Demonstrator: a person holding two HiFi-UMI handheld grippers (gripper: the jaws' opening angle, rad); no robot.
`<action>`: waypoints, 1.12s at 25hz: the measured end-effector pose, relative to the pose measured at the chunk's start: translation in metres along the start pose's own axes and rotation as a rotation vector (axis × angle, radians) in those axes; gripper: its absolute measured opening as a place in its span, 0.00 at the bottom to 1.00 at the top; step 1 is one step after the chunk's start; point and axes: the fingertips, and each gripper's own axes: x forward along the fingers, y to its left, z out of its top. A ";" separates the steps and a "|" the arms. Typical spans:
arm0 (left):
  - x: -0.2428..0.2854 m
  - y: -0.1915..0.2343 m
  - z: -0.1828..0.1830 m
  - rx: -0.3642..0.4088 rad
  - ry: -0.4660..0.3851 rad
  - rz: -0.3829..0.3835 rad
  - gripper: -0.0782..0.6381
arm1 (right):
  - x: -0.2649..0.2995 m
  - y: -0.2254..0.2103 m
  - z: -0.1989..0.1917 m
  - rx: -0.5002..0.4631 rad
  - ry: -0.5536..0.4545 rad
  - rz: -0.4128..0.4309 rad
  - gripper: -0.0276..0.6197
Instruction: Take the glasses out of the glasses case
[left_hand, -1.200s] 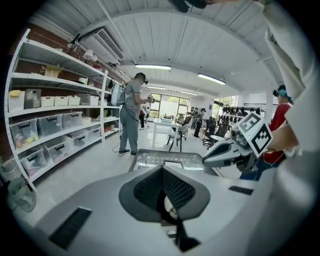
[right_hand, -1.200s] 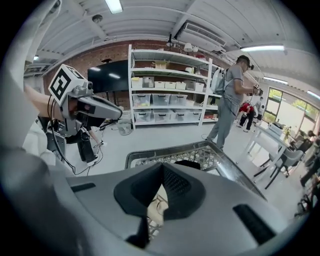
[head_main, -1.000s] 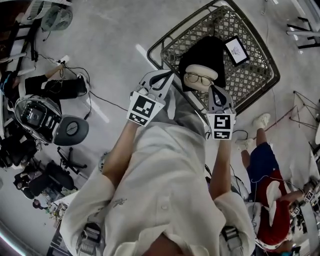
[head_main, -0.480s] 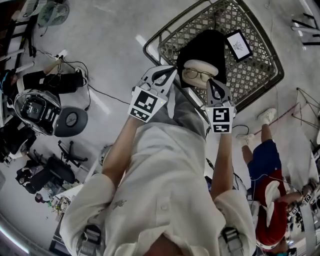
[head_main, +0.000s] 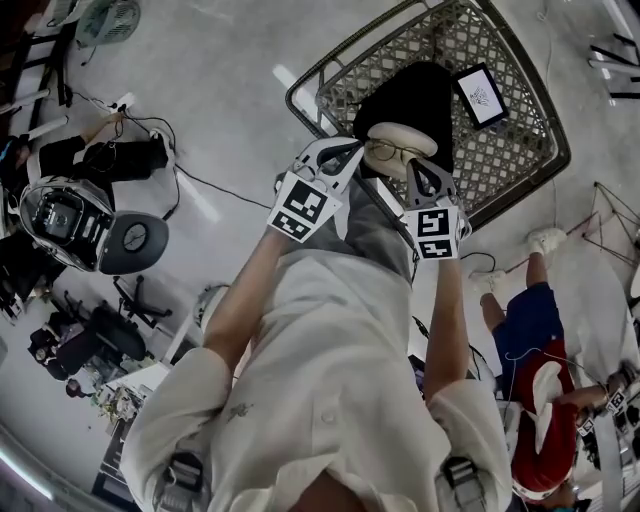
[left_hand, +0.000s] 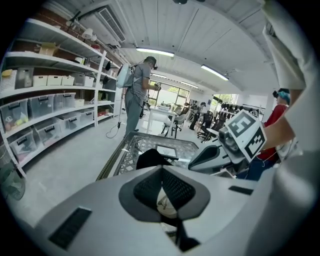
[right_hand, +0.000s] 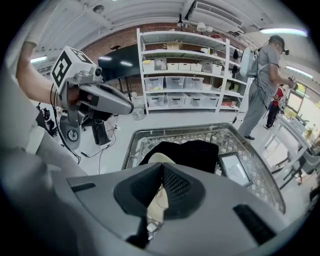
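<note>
grey jaws of the left gripper (head_main: 350, 150) and the right gripper (head_main: 414, 166) are each pressed together on nothing, tips just beside the glasses (head_main: 394, 152), which lie in the open cream glasses case (head_main: 400, 133) on a black cloth (head_main: 405, 95) atop the metal mesh table (head_main: 510, 150).

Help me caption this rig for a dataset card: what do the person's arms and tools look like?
The left tool and right tool are pale grey moulded shells, with black textured pads lining the jaws. Each carries a white cube printed with black square markers. The person wears a light short-sleeved shirt, which leaves the forearms uncovered.
</note>
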 end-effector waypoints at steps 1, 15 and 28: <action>0.002 -0.001 -0.003 -0.002 0.007 -0.004 0.13 | 0.003 0.000 -0.003 -0.005 0.010 0.003 0.05; 0.027 -0.007 -0.037 -0.028 0.090 -0.044 0.13 | 0.046 0.004 -0.031 -0.157 0.132 0.058 0.13; 0.030 -0.016 -0.052 -0.041 0.119 -0.048 0.13 | 0.078 0.010 -0.061 -0.293 0.241 0.130 0.18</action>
